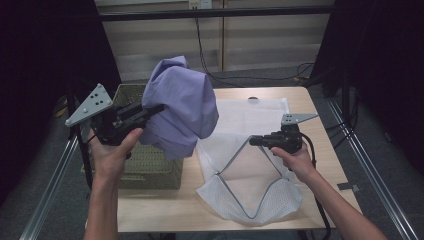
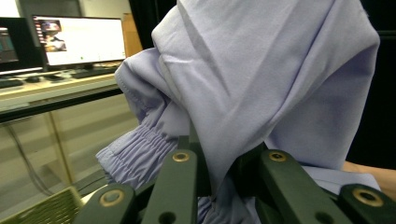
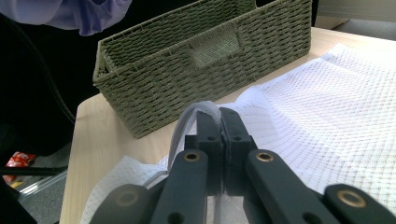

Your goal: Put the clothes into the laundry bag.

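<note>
Right gripper [image 1: 256, 141] was clamped tight on the mesh bag's [image 1: 260, 165] zippered rim, lifting it so the mouth gaped toward the near table [image 1: 160, 210] edge. Left gripper [image 1: 155, 111] was closed on the lilac garment [image 1: 182, 105], held up over the basket [image 1: 150, 165], cloth draping past its fingers. Open air lay between garment and bag mouth.

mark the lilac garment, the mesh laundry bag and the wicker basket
lilac garment [image 1: 182, 107], high view, middle of the hanging bundle
mesh laundry bag [image 1: 260, 117], high view, flat upper panel
wicker basket [image 3: 261, 46], right gripper view, long side wall
</note>
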Tool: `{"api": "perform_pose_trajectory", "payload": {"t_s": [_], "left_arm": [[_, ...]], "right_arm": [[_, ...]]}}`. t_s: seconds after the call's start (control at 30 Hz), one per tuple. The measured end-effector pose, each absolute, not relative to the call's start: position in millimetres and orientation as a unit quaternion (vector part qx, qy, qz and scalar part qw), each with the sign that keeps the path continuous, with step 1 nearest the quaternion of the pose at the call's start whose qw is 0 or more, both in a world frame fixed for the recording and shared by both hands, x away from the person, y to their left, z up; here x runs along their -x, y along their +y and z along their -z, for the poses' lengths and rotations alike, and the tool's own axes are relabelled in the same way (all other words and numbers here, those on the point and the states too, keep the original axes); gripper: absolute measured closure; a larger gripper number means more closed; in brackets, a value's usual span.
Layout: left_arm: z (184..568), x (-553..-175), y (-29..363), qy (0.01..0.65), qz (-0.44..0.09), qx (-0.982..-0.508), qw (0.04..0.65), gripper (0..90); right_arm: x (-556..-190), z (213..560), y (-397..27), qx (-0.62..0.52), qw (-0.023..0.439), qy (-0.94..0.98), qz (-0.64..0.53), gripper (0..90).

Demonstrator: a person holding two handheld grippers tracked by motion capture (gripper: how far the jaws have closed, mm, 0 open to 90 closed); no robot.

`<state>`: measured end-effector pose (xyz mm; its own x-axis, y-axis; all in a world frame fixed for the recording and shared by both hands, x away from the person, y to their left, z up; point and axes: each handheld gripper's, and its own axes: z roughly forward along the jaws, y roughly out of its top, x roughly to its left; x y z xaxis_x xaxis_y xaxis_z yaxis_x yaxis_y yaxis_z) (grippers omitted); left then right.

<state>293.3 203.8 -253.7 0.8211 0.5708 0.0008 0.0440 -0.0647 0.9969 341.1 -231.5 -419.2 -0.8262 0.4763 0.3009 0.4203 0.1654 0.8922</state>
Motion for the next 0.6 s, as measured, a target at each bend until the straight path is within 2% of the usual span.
{"api": "perform_pose_trajectory", "payload": {"t_s": [0.6], "left_arm": [[260, -289, 160, 0.181, -0.157, -0.719, 0.653, 81.7]], "right_arm": [[-341, 419, -230, -0.289, 0.024, 0.764, -0.577, 88.7]]}}
